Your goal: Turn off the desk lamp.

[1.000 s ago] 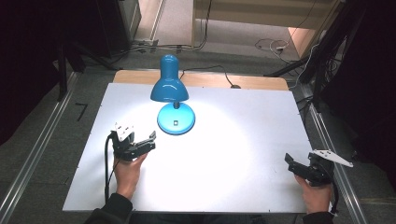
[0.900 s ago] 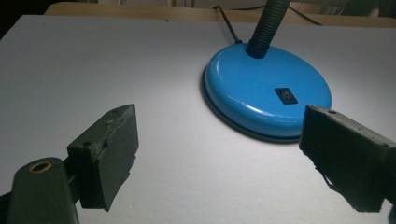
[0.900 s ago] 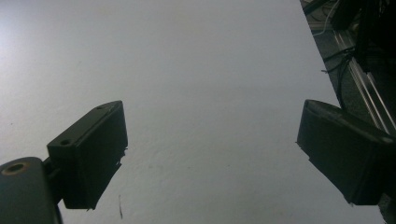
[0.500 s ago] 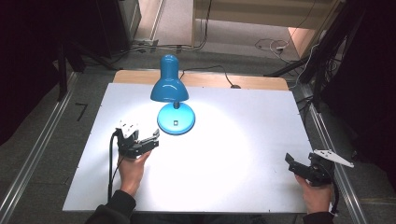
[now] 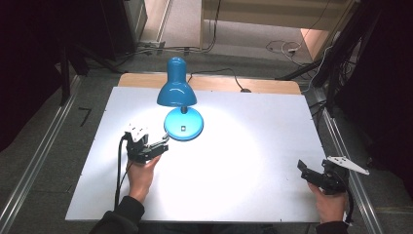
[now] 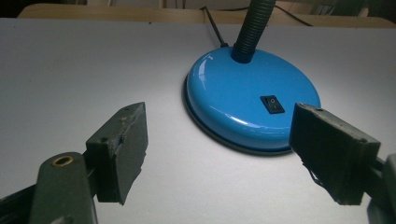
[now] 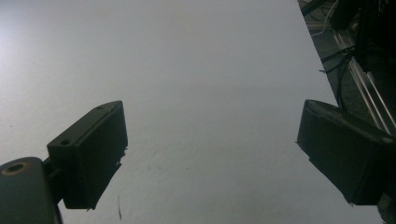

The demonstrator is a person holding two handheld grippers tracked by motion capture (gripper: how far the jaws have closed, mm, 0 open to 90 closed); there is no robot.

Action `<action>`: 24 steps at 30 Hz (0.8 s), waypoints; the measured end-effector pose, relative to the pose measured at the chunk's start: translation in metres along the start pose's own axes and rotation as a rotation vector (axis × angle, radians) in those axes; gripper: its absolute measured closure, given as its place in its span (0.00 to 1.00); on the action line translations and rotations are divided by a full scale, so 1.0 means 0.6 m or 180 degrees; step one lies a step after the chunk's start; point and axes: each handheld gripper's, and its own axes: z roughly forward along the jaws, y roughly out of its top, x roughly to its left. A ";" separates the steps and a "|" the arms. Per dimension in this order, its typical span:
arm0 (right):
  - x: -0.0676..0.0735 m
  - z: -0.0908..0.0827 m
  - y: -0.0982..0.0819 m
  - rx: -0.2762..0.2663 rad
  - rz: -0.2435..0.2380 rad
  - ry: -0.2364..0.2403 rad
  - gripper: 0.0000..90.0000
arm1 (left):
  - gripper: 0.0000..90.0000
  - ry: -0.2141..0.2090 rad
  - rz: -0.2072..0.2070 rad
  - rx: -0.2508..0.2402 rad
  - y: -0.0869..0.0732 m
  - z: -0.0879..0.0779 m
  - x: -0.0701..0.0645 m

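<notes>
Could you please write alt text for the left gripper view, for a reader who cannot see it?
A blue desk lamp's round base, with a black rocker switch on top, sits on a white table just beyond the open left claw. The claw's jaws hold nothing, and a black flexible neck rises from the base.

Blue lamp [image 5: 178, 105], black switch [image 6: 272, 104], white table [image 5: 253, 161]

A white tabletop [image 5: 253, 161] lies on a wooden table whose pale edge [image 5: 272, 84] shows along the far side. A black cable [image 5: 214, 76] crosses that wooden edge and runs off toward the floor behind. Metal rails [image 5: 36, 161] run along both sides of the table over grey flooring [image 5: 104, 73]. Further back, loose wires [image 5: 282, 47] lie on a lighter floor strip beside dark stands [image 5: 336, 58].
</notes>
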 end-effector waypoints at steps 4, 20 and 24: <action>0.000 0.000 0.000 0.0002 -0.0001 -0.0001 0.08 | 0.24 -0.0001 0.0006 -0.0006 0.001 0.003 -0.002; -0.001 0.000 0.000 -0.0002 0.0003 -0.0001 0.08 | 0.33 -0.0027 0.0042 0.0025 0.004 0.022 -0.016; -0.001 0.000 0.000 0.0006 0.0004 0.0000 0.08 | 0.36 -0.0033 0.0049 0.0020 0.005 0.027 -0.018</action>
